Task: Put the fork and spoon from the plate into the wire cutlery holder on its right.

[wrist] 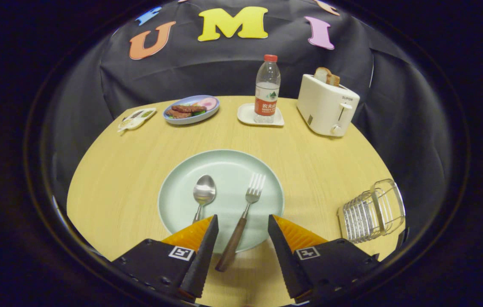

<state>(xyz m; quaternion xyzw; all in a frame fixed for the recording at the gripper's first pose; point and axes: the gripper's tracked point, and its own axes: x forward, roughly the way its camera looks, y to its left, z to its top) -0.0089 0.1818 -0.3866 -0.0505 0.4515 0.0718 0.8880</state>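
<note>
On the table: we see a round, light wooden tabletop [117, 179] inside a booth walled with black cloth.
Gripper: our gripper [241, 222] hovers low over the near edge of the plate, its two fingers spread wide apart and grasping nothing.
Plate: a round, pale green plate [181, 204] lies just ahead of the fingers, at the middle of the table.
Fork: a metal fork with a brown wooden handle [241, 221] lies on the plate, tines pointing away from us; its handle runs back between the two fingers and sticks out past the plate's near rim.
Spoon: a shiny metal spoon [204, 192] lies on the plate left of the fork, bowl away from us, its handle passing behind the left finger.
Holder: a silver wire cutlery holder [371, 211] stands on the table right of the plate, well apart from it.
Beyond the plate: a white toaster holding bread [327, 108], a clear plastic water bottle with a red cap [267, 87] on a small white square tray [245, 115], a blue dish of food [191, 108], and a small sachet [137, 118].
</note>
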